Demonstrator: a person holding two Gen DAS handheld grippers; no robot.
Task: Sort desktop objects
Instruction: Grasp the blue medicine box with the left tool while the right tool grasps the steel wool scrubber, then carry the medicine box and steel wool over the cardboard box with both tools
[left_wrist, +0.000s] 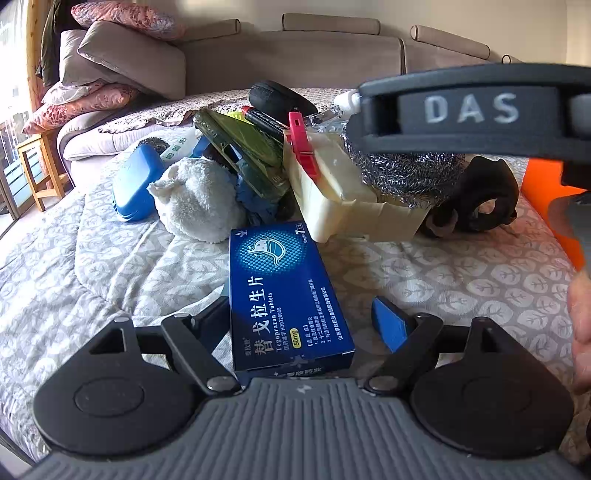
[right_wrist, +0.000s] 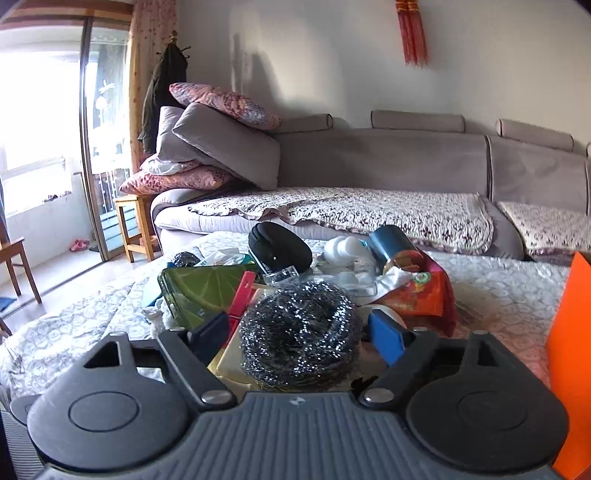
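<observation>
the blue medicine box (left_wrist: 290, 299) lies flat on the patterned grey quilt (left_wrist: 443, 280) between the fingers of the left gripper (left_wrist: 301, 321). the jaws stand wide; the left finger (left_wrist: 212, 325) looks close against the box's edge and the blue-padded one at 3 o'clock stands clear of it, so the box is not clamped.

in the right wrist view a steel wool scourer (right_wrist: 299, 336) sits between the fingers of the right gripper (right_wrist: 299, 338), on top of a cream plastic box (left_wrist: 332, 192). those jaws are spread wide too, and whether the pads touch the scourer i cannot tell.

from the medicine box, at 12 o'clock, rises the heap of things: the cream box with a red clothes peg (left_wrist: 303, 144) clipped on it, a green case (left_wrist: 243, 151) leaning at 11 o'clock, a white fluffy cloth (left_wrist: 195, 199) and a blue plastic brush (left_wrist: 133, 184) at 10 o'clock, a black pouch (right_wrist: 279, 249) behind, and a dark cloth item (left_wrist: 476, 199) at 2 o'clock. a blue can (right_wrist: 391, 242) and a red printed packet (right_wrist: 424, 288) lie at the back right of the heap. an orange bin (right_wrist: 570, 354) stands at the 3 o'clock edge.

beyond the quilt runs a grey sofa (right_wrist: 388, 158) with a floral cover, cushions (right_wrist: 221, 144) piled at its left end, a wooden stool (right_wrist: 135, 225) beside it, a glass sliding door (right_wrist: 103, 140) at 9 o'clock and a red tassel (right_wrist: 412, 33) on the wall at 1 o'clock.
</observation>
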